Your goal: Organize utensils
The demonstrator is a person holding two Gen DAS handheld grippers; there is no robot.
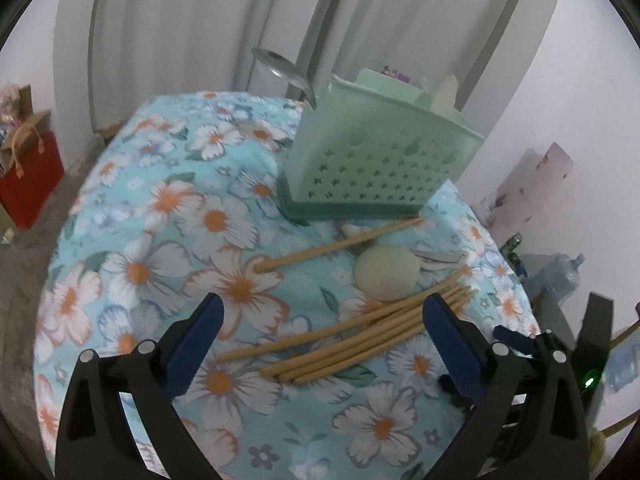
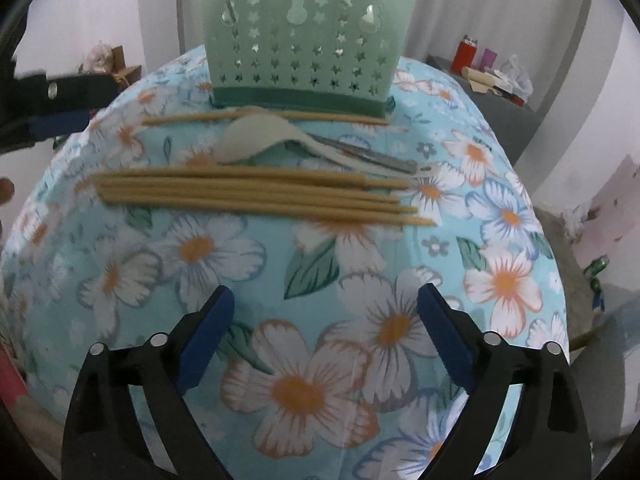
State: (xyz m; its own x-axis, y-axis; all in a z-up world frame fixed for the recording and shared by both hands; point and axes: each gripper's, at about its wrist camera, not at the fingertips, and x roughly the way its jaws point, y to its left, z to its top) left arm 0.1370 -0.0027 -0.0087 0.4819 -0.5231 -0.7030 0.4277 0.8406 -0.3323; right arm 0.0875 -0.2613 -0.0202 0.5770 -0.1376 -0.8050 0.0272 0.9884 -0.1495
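step: pick chopsticks | left tongs (image 1: 320, 320) apart, empty, over chopstick bundle (image 1: 352, 340); right tongs (image 2: 324, 320) apart, empty | holder (image 2: 300, 40) behind on worktop | advice: clamp probably mid-bundle, squarely

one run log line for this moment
left gripper: open, empty | right gripper: open, empty | chopsticks, spoon: on cloth | holder: upright

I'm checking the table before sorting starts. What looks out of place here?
One chopstick pair lies apart from the main bundle, hard against the green holder; the pale spoon rests bowl-down between them. Nothing spilled or broken.
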